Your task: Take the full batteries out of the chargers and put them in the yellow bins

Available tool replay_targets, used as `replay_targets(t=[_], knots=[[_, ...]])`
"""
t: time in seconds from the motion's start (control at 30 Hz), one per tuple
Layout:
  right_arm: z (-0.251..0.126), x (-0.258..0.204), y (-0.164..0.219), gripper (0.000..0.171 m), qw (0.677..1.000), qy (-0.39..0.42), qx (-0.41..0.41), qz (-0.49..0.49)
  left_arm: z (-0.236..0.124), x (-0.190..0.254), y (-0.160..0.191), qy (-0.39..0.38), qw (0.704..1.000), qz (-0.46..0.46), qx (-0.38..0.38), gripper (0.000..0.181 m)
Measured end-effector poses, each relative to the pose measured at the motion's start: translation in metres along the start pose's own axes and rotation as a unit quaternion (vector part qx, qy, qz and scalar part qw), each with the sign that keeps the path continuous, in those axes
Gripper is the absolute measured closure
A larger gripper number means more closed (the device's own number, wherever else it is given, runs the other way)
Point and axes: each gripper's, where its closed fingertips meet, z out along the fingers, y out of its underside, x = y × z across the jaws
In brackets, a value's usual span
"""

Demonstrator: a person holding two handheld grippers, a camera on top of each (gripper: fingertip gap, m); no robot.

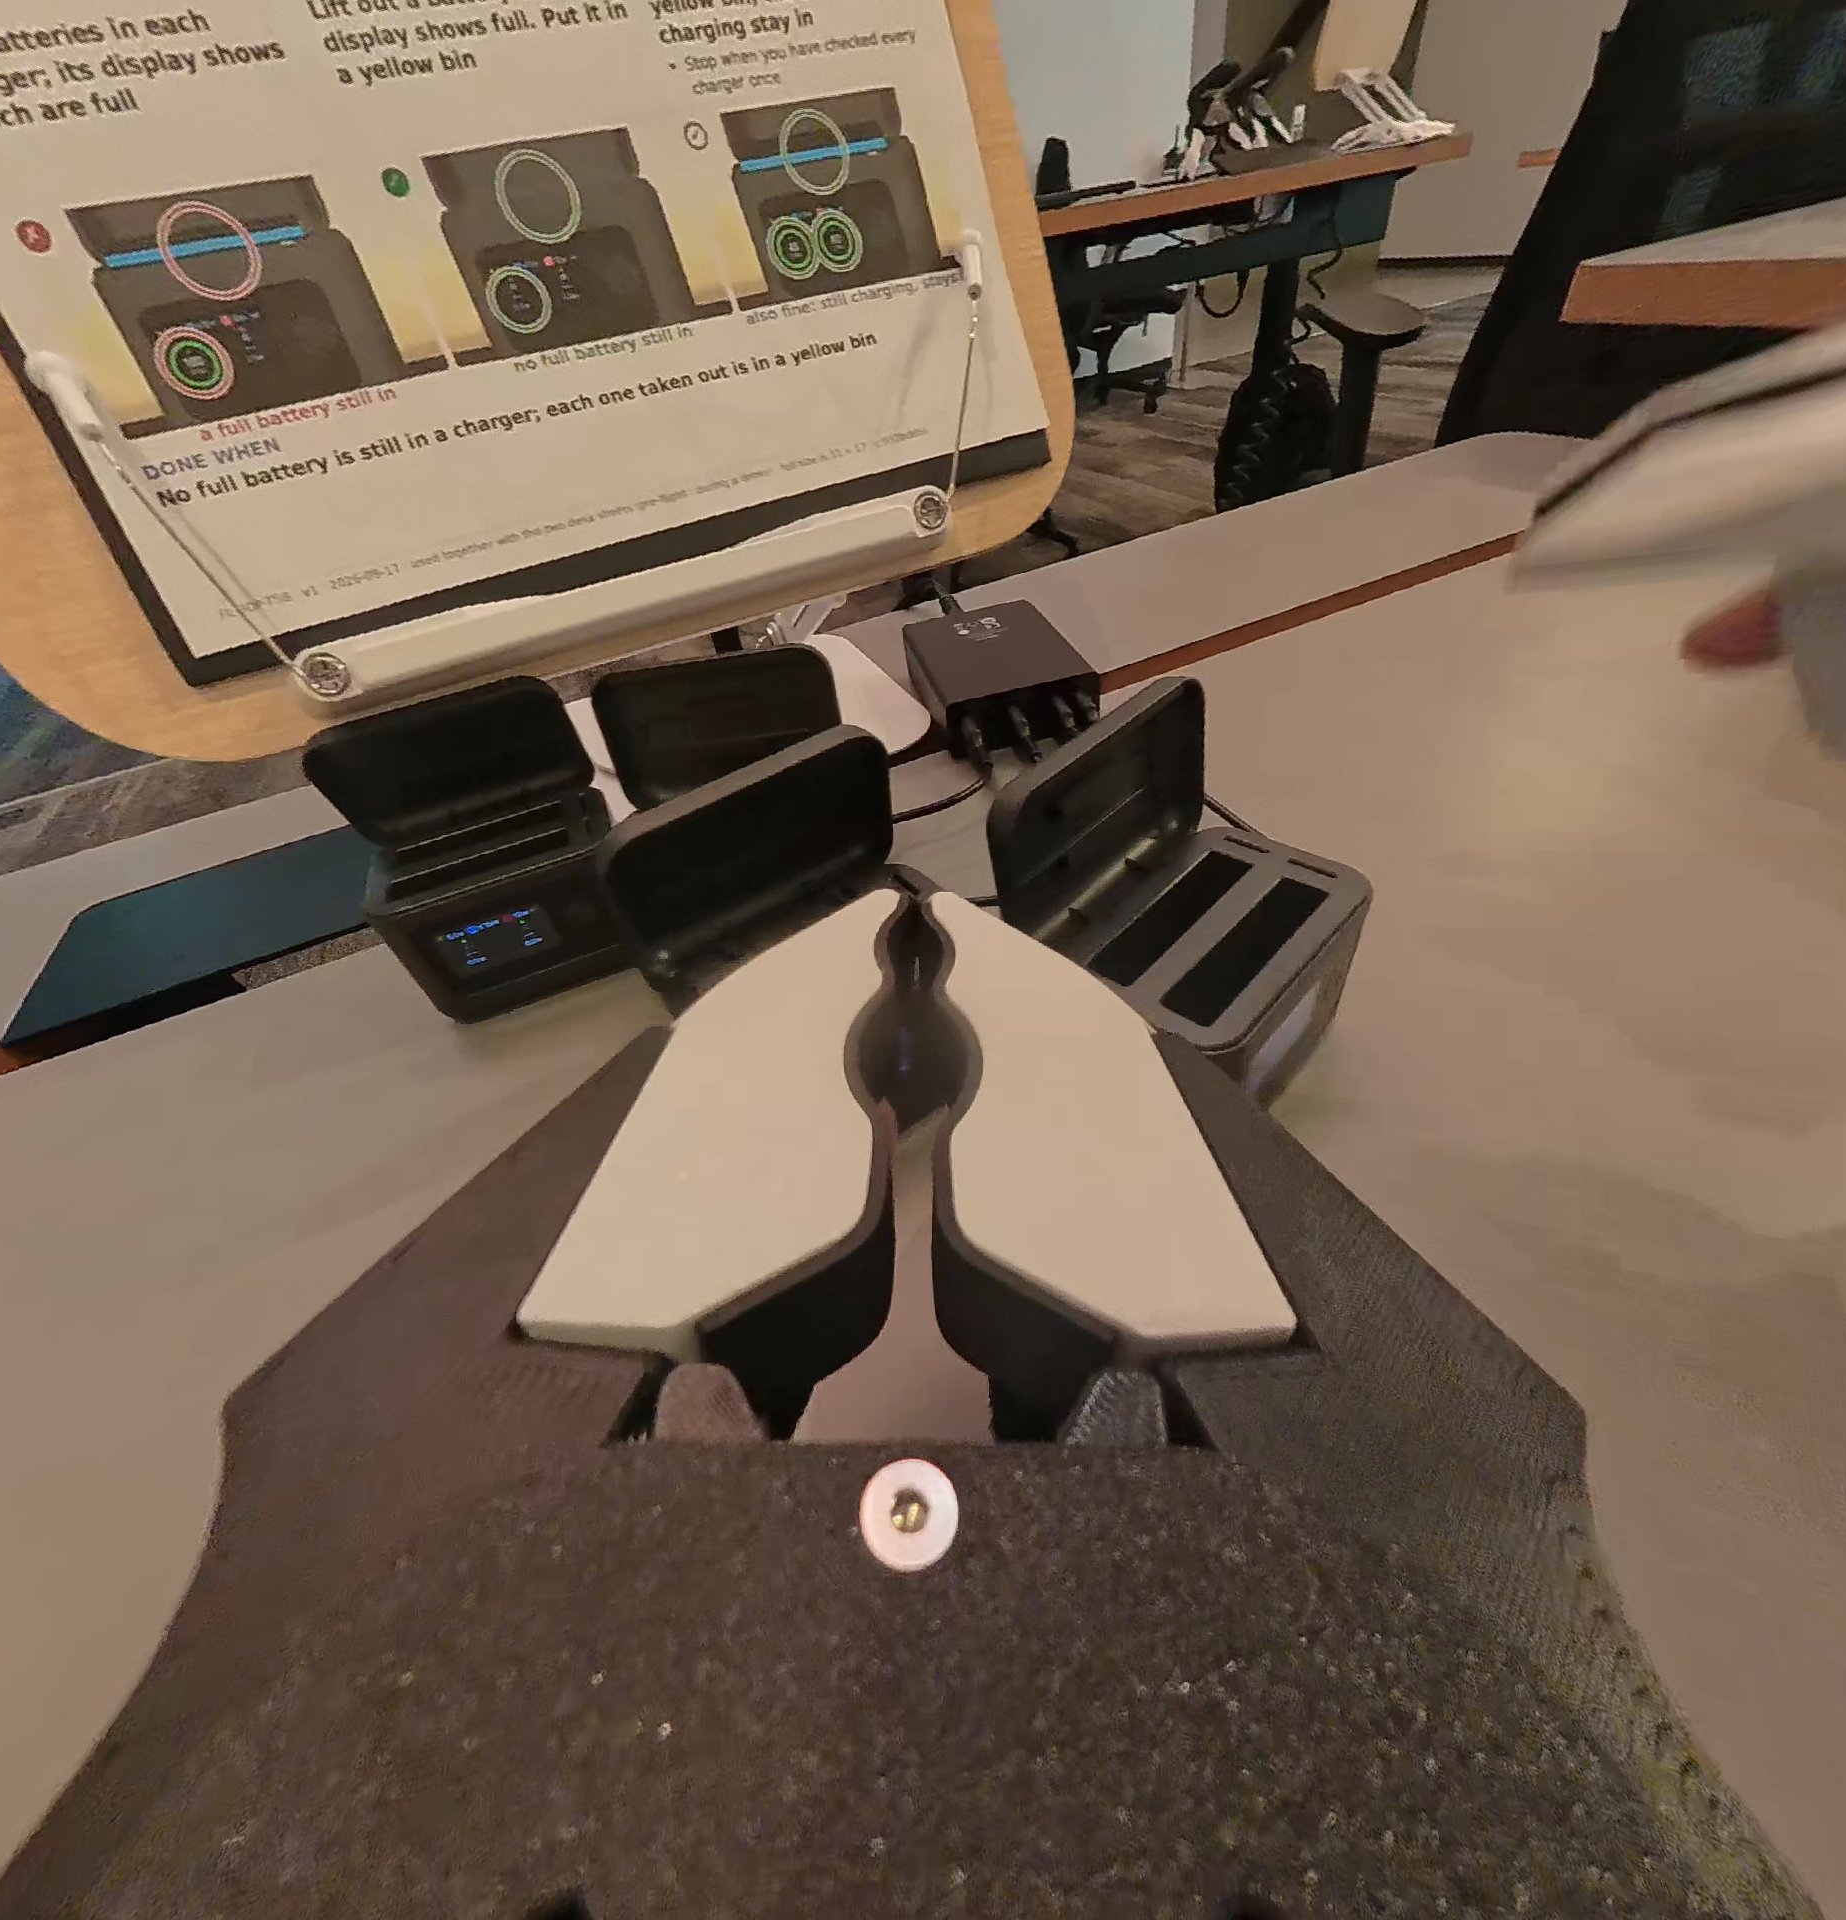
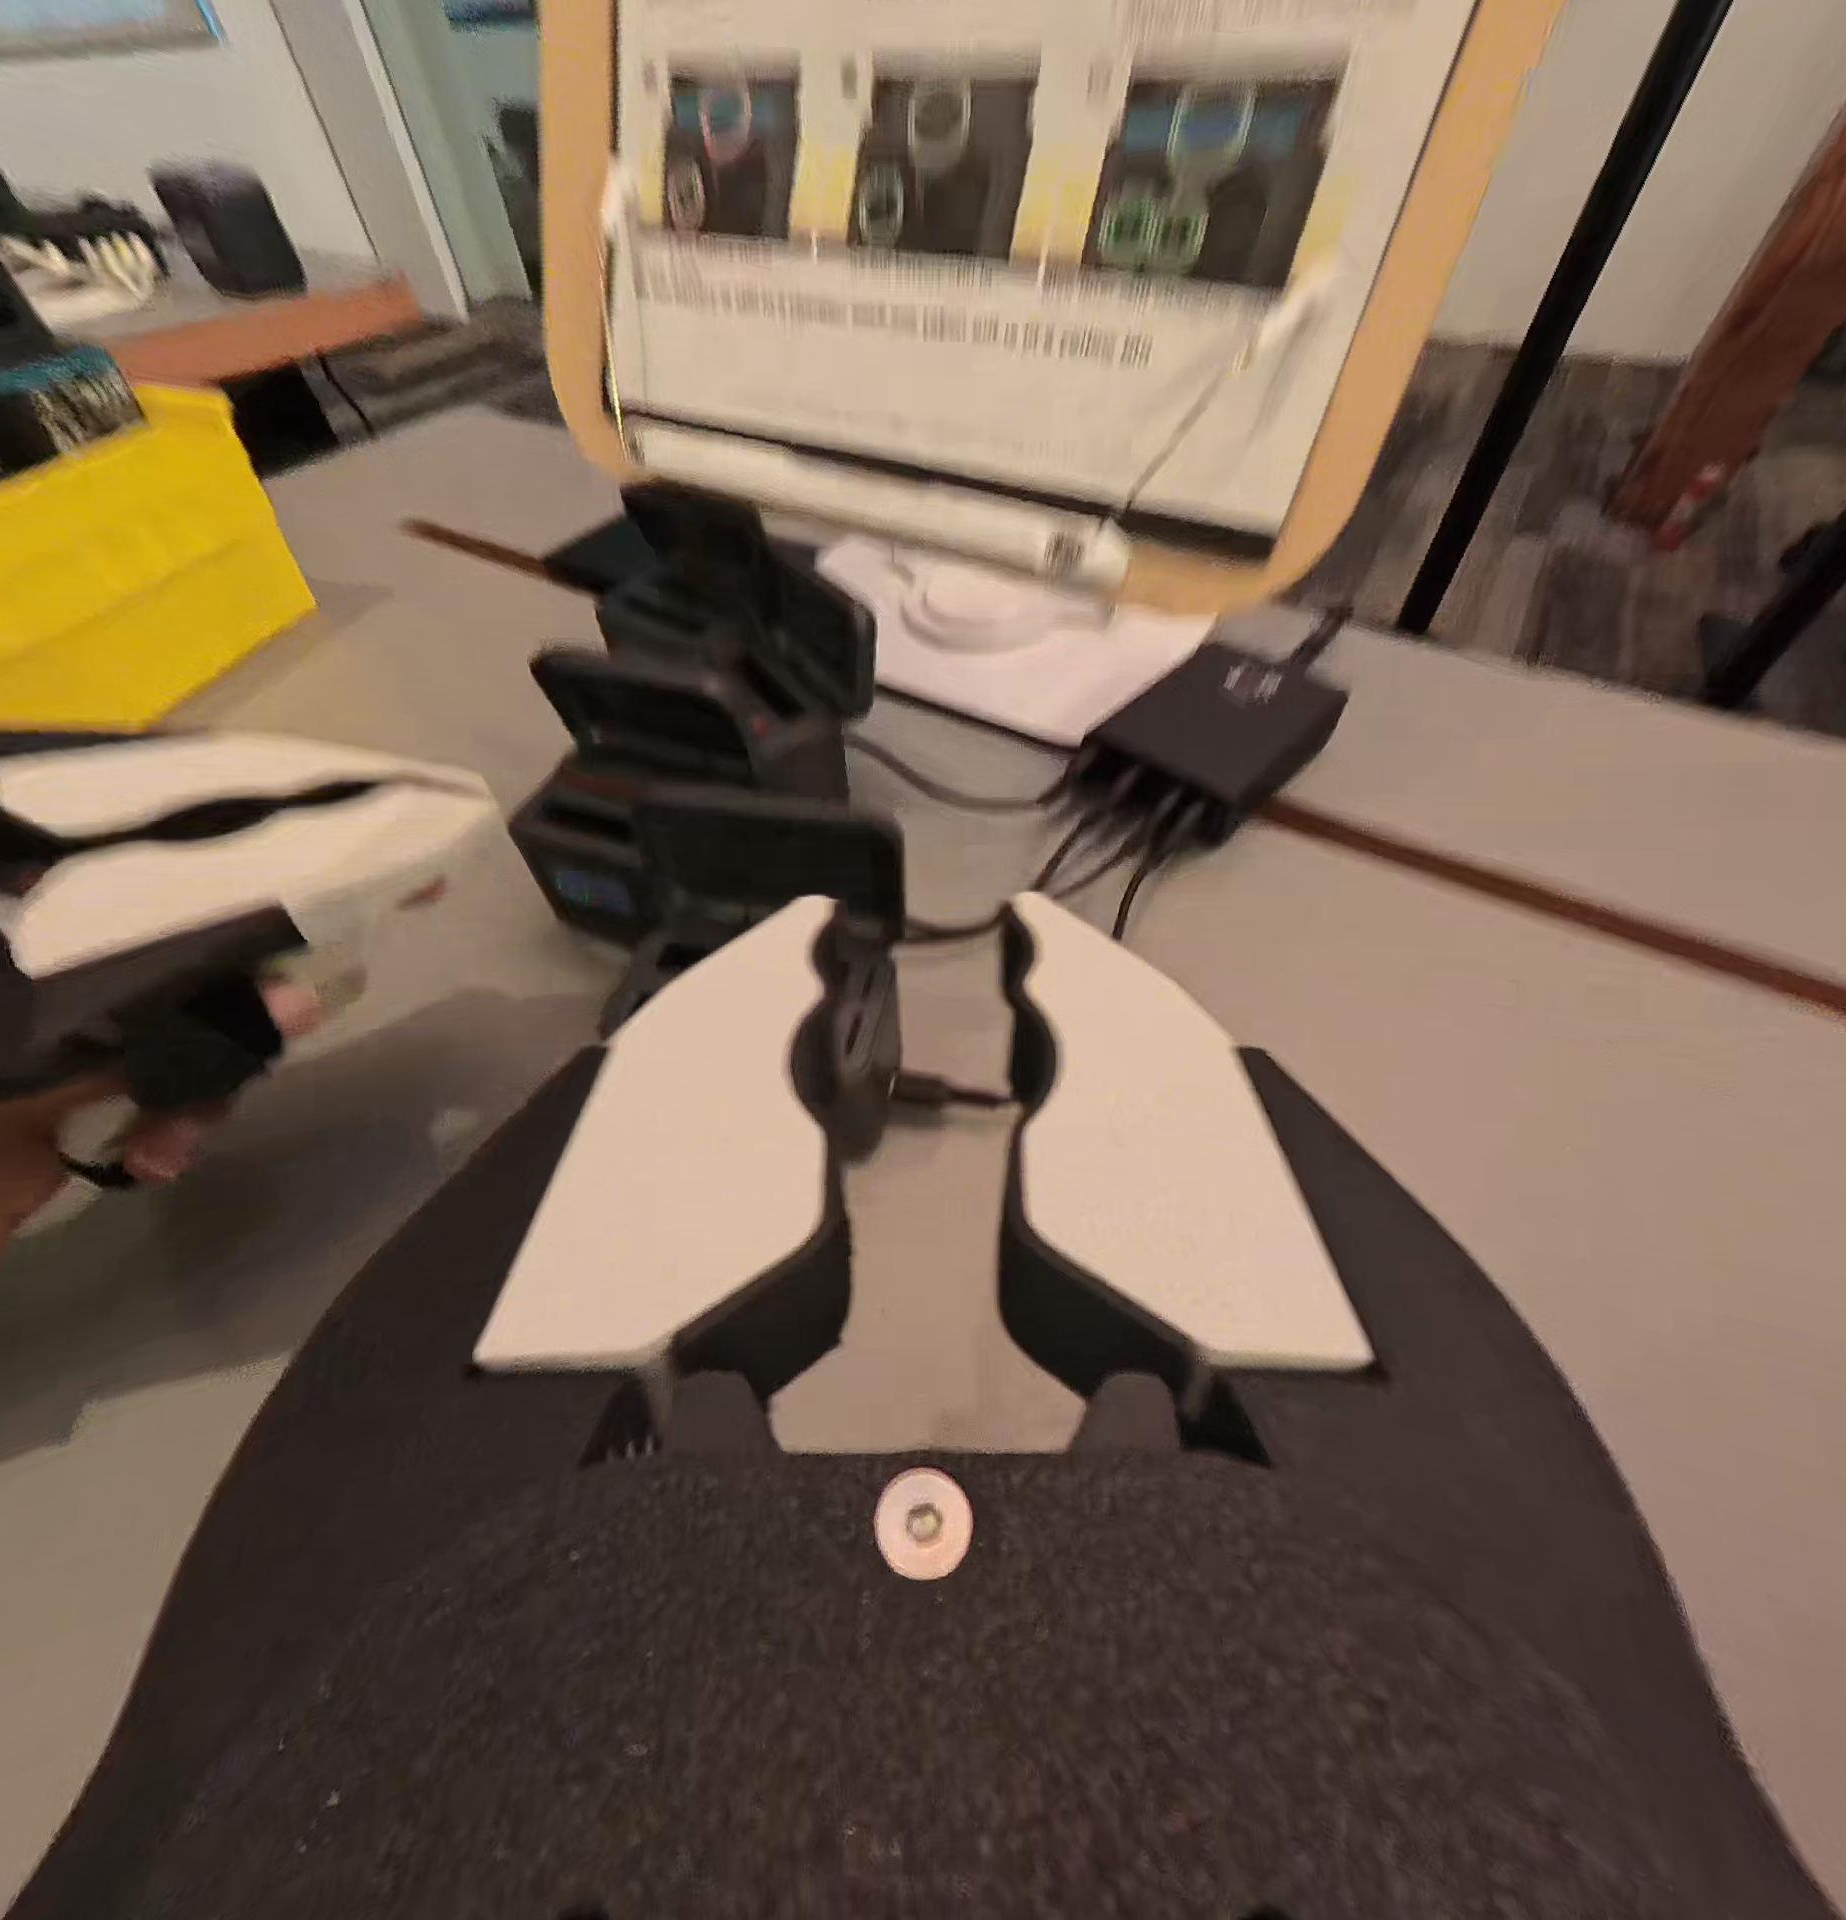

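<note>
Chargers [image 1: 1179,914] lids open | instruction sheet [image 1: 503,312] printed, behind | yellow bin [image 2: 108,561] left

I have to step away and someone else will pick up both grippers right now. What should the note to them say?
Left gripper: shut, holding nothing visible, hovering by the chargers.
Right gripper: open, empty, above the table.
Chargers: four, lids up, clustered below the instruction board. The right charger shows empty slots; the left charger has its display lit.
Yellow bin: far left, already holding dark items.
Left to do: check the remaining chargers and move any full batteries.
</note>
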Motion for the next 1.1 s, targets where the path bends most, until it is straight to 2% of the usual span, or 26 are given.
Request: replay_targets(t=[0.1, 0.13, 0.17, 0.27, 0.33, 0.37, 0.4, 0.43, 0.57, 0.83, 0.93, 0.97, 1.03, 1.1], knots=[[0.019, -0.012, 0.045, 0.082, 0.999, 0.003, -0.047, 0.017, 0.001, -0.008, 0.001, -0.010, 1.000, -0.005, -0.002, 0.181], [0.025, -0.017, 0.056, 0.070, 0.998, 0.000, -0.064, 0.013, 0.001, -0.010, 0.002, -0.013, 1.000, -0.008, -0.003, 0.181], [0.030, -0.023, 0.065, 0.059, 0.997, -0.001, -0.078, 0.007, 0.001, -0.013, 0.002, -0.016, 1.000, -0.010, -0.003, 0.181], [0.045, -0.042, 0.078, 0.050, 0.994, -0.002, -0.110, -0.010, 0.002, -0.020, 0.003, -0.026, 1.000, -0.015, -0.002, 0.181], [0.058, -0.054, 0.085, 0.049, 0.990, -0.004, -0.138, -0.016, 0.002, -0.023, 0.004, -0.029, 0.999, -0.018, -0.004, 0.181], [0.064, -0.058, 0.087, 0.055, 0.989, -0.004, -0.146, -0.021, 0.002, -0.024, 0.004, -0.031, 0.999, -0.019, -0.004, 0.181], [0.067, -0.058, 0.087, 0.064, 0.988, 0.005, -0.151, -0.030, 0.002, -0.025, 0.005, -0.031, 0.999, -0.018, -0.005, 0.181], [0.069, -0.056, 0.086, 0.082, 0.987, 0.014, -0.153, -0.039, 0.002, -0.025, 0.005, -0.032, 0.999, -0.017, -0.005, 0.181], [0.069, -0.038, 0.082, 0.083, 0.987, 0.036, -0.155, -0.026, 0.002, -0.026, 0.004, -0.035, 0.999, -0.014, -0.002, 0.181], [0.048, 0.051, 0.079, 0.085, 0.983, 0.119, -0.129, 0.049, 0.002, -0.031, 0.005, -0.041, 0.999, -0.017, -0.004, 0.181], [0.043, 0.074, 0.074, 0.098, 0.982, 0.145, -0.116, 0.044, 0.002, -0.035, 0.006, -0.046, 0.999, -0.019, -0.007, 0.181], [0.042, 0.078, 0.073, 0.117, 0.982, 0.146, -0.113, 0.038, 0.003, -0.036, 0.007, -0.047, 0.999, -0.020, -0.009, 0.181], [0.042, 0.085, 0.074, 0.119, 0.981, 0.157, -0.115, 0.028, 0.003, -0.039, 0.010, -0.052, 0.998, -0.022, -0.014, 0.181], [0.045, 0.083, 0.079, 0.111, 0.982, 0.141, -0.121, 0.035, 0.004, -0.042, 0.012, -0.057, 0.998, -0.027, -0.020, 0.180]])
